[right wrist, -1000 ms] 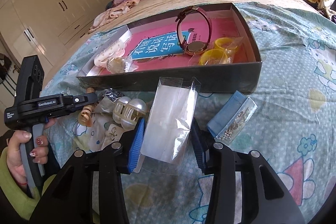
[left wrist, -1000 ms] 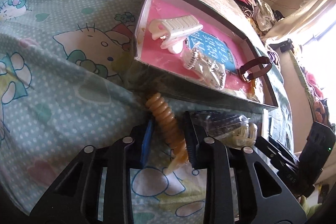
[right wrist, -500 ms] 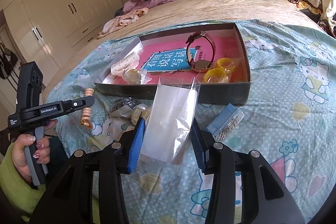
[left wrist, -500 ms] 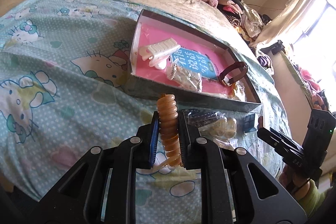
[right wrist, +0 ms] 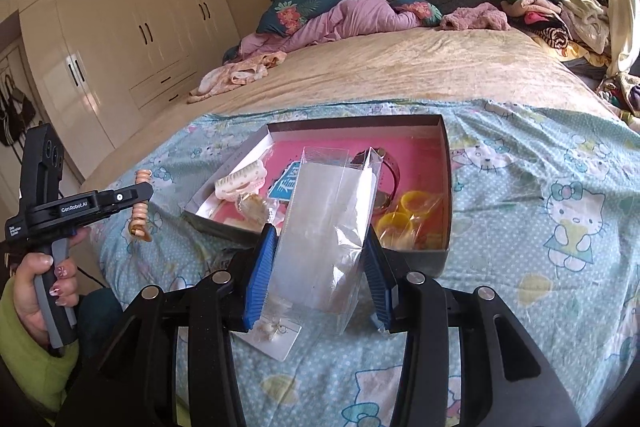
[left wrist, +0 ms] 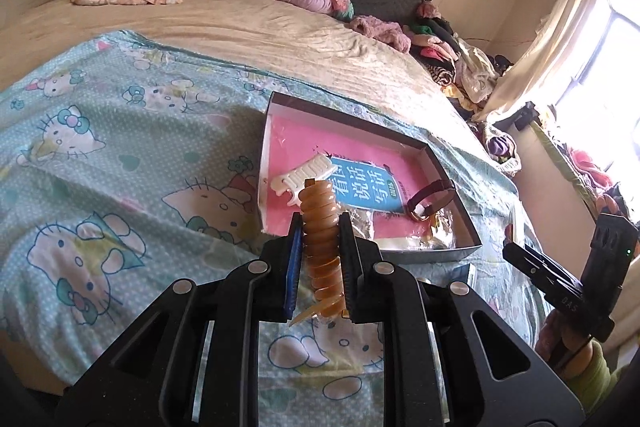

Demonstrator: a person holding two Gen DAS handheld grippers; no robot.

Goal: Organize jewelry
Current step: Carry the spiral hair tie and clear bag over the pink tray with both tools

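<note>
The left tool (left wrist: 320,251) is squeezing a long, bumpy, honey-colored hair clip (left wrist: 322,227), with its jaws pressed tight on the clip's middle and both ends sticking out. The clip is hanging in the air above the bed (left wrist: 280,27), just in front of the open box (left wrist: 436,155). The clip is looking hard and light, and its rounded bumps are probably a bit slippery, so holding it across the middle is a good place. Its thin teeth at the lower end could snap if pinched. The right tool (right wrist: 318,267) is holding a clear plastic bag (right wrist: 328,227) by its two side edges, with the jaws closed only as far as the bag is wide. The bag is standing upright in the air, with its open mouth on top and the box behind it. It is very light, thin and floppy, and it is crinkling easily, so a soft hold low on the sides is helping the mouth stay open. In the box, a white hair clip (right wrist: 240,183), a watch (left wrist: 430,199) and some yellow rings in a wrapper (right wrist: 408,215) are lying on a pink liner. A small card with tiny jewelry (right wrist: 276,331) is lying on the cat-print sheet (right wrist: 540,227) under the bag.
</note>
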